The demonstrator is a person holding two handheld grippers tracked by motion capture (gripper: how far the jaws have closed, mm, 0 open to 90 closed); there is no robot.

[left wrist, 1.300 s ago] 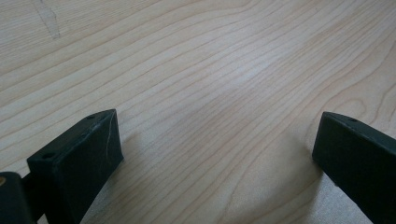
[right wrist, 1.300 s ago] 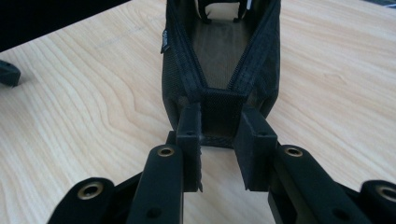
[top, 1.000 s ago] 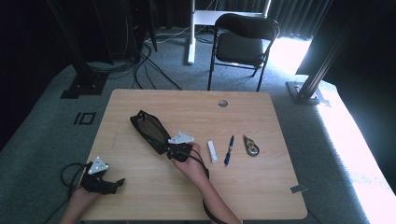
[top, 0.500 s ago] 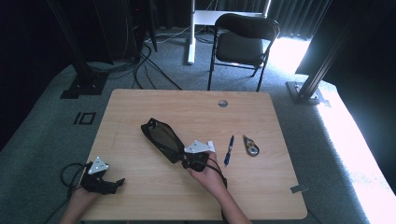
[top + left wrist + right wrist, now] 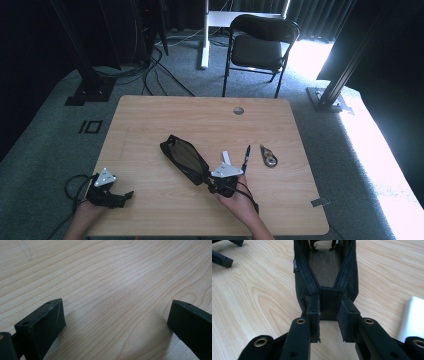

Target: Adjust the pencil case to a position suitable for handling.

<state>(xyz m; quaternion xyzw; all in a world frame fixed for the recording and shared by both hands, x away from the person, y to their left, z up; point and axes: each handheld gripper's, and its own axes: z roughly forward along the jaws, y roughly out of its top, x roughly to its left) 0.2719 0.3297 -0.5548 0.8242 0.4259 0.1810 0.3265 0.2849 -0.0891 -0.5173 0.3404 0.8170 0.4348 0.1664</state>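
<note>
two black jaws of the left gripper (image 5: 117,327) rise from the lower corners of the frame, standing wide apart with nothing between them. light wooden table (image 5: 112,277) runs across the rest, its grain slanting toward the upper right, each jaw casting a soft shadow.

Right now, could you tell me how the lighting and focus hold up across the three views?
High view: harsh daylight blows out the floor at right, the far room is nearly black, the table evenly lit. Left gripper view: soft jaw shadows on the wood, slight blur at the near edge. Right gripper view: the mesh pouch is sharp, the white eraser overexposed.
</note>
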